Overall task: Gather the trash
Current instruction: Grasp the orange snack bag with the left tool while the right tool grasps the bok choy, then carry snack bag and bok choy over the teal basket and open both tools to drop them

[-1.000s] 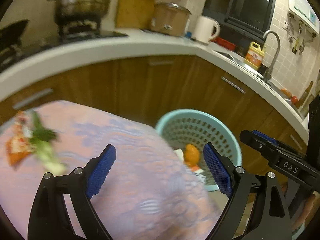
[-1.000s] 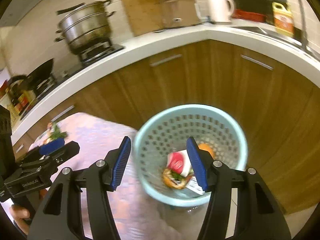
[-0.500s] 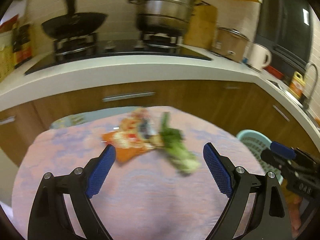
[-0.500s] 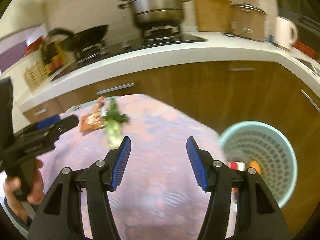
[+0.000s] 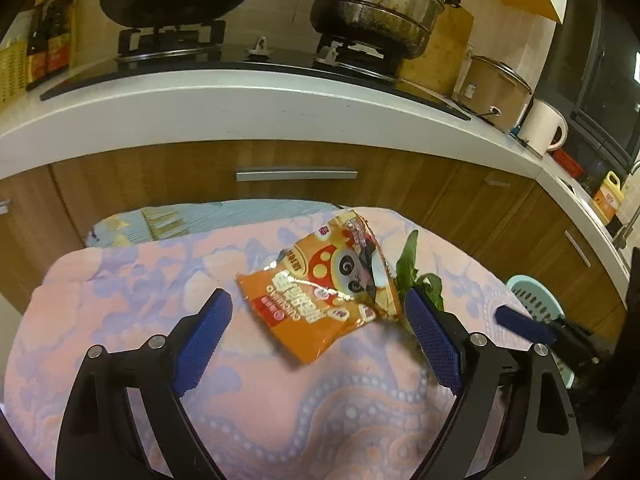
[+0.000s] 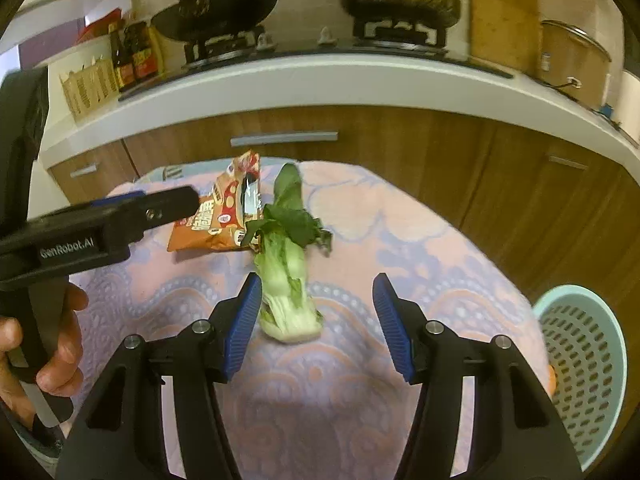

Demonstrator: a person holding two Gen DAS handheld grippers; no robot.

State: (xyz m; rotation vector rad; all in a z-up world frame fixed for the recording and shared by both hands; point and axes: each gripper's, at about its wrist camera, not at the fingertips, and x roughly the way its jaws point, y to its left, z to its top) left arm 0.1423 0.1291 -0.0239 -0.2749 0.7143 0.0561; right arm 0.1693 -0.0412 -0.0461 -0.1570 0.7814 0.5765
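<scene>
Both grippers have swung from the basket [image 6: 582,364] back over the counter [image 5: 120,280]. Left gripper [image 5: 316,340] brackets the snack wrapper [image 5: 324,284], right gripper [image 6: 316,320] the bok choy [image 6: 286,264]; fingers wide apart, empty. Two items remain uncollected.

Snack bag [image 5: 326,296]: glossy, crinkled foil-type plastic w/ glare. Tablecloth [image 5: 280,408]: matt cloth, raised bumpy pattern. Basket [image 6: 584,364]: smooth perforated plastic. Gripper pads [image 6: 240,328]: ribbed blue, rubbery-looking, on matt black plastic arms. Cabinets [image 6: 400,148]: satin wood grain, brushed-metal handles. Steamer pot [image 5: 376,4]: stained, dull metal. Counter [image 5: 200,100]: smooth white.
</scene>
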